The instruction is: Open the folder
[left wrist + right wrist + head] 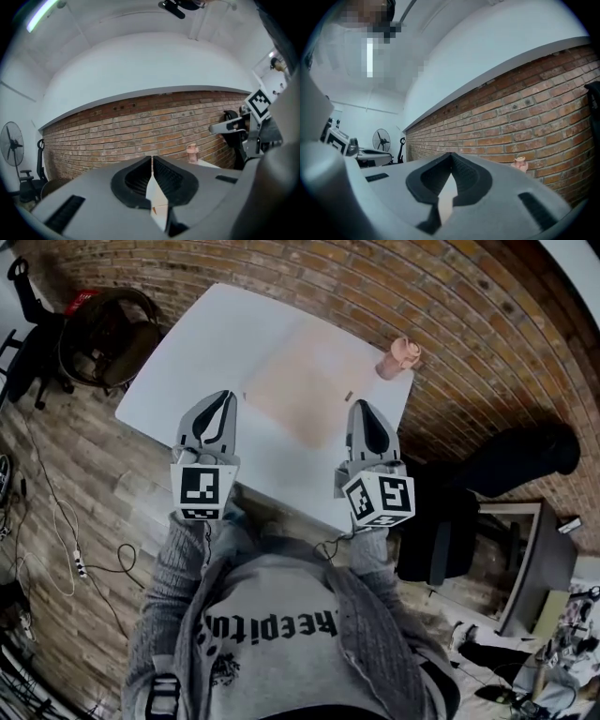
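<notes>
A pale peach folder [307,388] lies flat and closed on the white table [202,352]. My left gripper [228,394] is over the table's near edge, just left of the folder's near left corner, and its jaws are shut with nothing in them. My right gripper [361,406] hovers at the folder's near right corner, also shut and empty. In the left gripper view the left gripper [152,157] points level at the brick wall, jaws closed. In the right gripper view the right gripper [450,153] shows its tips meeting as well.
A pink cup [399,356] stands at the table's far right corner, by the brick wall [441,306]. Black office chairs stand to the left [105,334] and the right [511,460] of the table. Cables [70,549] lie on the wood floor at the left.
</notes>
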### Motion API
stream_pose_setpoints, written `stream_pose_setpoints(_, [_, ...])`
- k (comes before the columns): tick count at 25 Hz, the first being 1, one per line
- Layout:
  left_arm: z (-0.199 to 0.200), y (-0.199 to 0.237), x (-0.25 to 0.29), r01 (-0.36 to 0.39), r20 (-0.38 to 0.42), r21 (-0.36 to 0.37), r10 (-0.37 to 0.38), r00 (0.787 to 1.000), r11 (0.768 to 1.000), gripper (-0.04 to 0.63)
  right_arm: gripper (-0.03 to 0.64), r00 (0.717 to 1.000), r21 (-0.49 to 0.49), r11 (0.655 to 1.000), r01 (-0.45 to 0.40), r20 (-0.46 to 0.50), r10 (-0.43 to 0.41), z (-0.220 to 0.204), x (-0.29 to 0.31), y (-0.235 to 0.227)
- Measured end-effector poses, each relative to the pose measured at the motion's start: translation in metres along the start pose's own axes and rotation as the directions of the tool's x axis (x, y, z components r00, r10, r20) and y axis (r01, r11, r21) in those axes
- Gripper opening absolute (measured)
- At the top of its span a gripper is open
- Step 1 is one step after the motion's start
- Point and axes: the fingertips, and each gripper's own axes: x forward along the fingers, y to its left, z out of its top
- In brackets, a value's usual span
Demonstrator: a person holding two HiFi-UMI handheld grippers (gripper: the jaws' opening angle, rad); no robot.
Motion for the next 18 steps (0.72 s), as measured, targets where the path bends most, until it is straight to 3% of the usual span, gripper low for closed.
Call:
stream_pose_setpoints(5, [-0.031,-0.011,0.029,0.165,-0.062,0.126,-0.158,0.985,0.978,0.015,0.003,0.996,0.026,0.997,0.068,-0.055,-0.066,-0.025,0.018,-0.008])
stream_pose_setpoints(9, [-0.059,-0.023,0.047,0.302,-0.137,0.251,-0.275,0.952,0.92,0.015,0.003,0.986,0.037,0.991,0.127,-0.113,-0.122,-0.05,0.03,-0.014])
stream_pose_setpoints(11, [-0.075,-0.029,0.056,0.364,-0.175,0.328,-0.322,0.93,0.872,0.017,0.003,0.979,0.039,0.987,0.156,-0.14,-0.149,-0.061,0.034,-0.016])
stream_pose_setpoints(13, [-0.092,-0.037,0.065,0.421,-0.216,0.406,-0.362,0.907,0.811,0.07,0.003,0.971,0.042,0.982,0.185,-0.163,-0.176,-0.071,0.037,-0.019])
stream_pose_setpoints(18, [-0.124,-0.059,0.078,0.514,-0.308,0.596,-0.415,0.856,0.617,0.12,0.003,0.949,0.045,0.967,0.252,-0.208,-0.237,-0.091,0.038,-0.028])
